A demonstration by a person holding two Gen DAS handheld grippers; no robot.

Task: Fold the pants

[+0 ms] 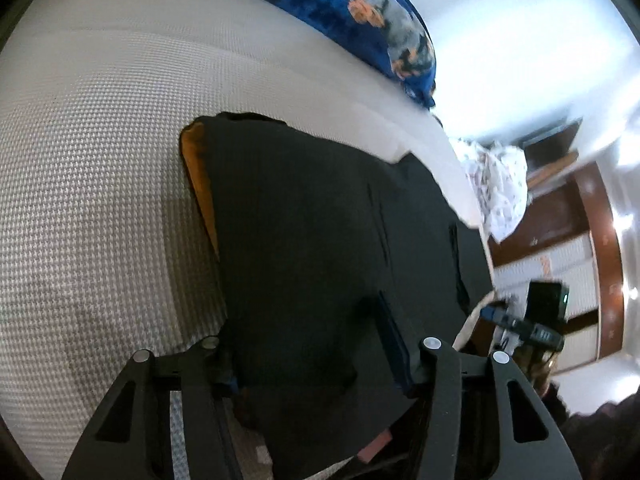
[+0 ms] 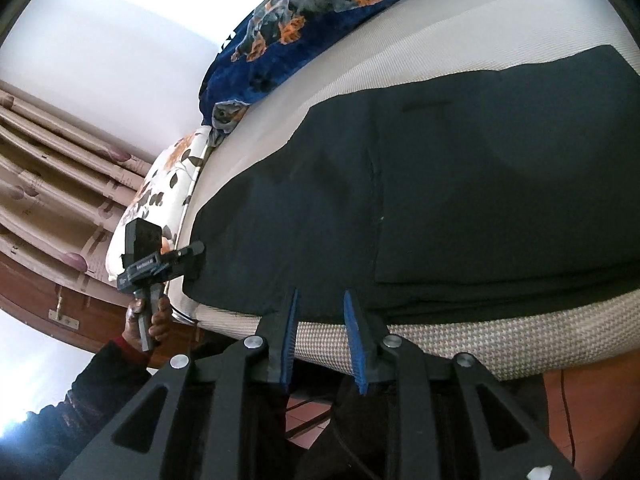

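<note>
Right at the left tool [image 1: 304,332], the black fabric pants [image 1: 320,220] fill the gap between its two fingers. One blue pad [image 1: 394,344] stands against a raised fold of the cloth, and the other finger is mostly hidden behind it. We cannot tell whether the pads are actually pinching the fabric. The left hand [image 2: 150,324], in a dark sleeve, holds this tool at the corner of the pants.

At the right tool [image 2: 321,292], the jaws stand a little apart. Its fingertips [image 2: 294,308] are at the near edge of the pants, and we see no cloth pinched between them. Just under that tool runs the side of the beige houndstooth-weave mattress [image 2: 460,336].

Ahead of both tools, the pants lie spread flat on the bed. A seam runs away from the right tool, and an orange strip [image 1: 196,184] shows at the far-left edge as seen from the left tool.

Farther out, beyond the pants, bare mattress leads to a crumpled blue plush blanket with orange and grey print [image 1: 360,8]. Left of the right tool, past the left one, a white pillow with orange and grey leaves [image 2: 160,184] rests at the bed's end. Pleated beige curtains [image 2: 48,168] hang beyond it.
</note>
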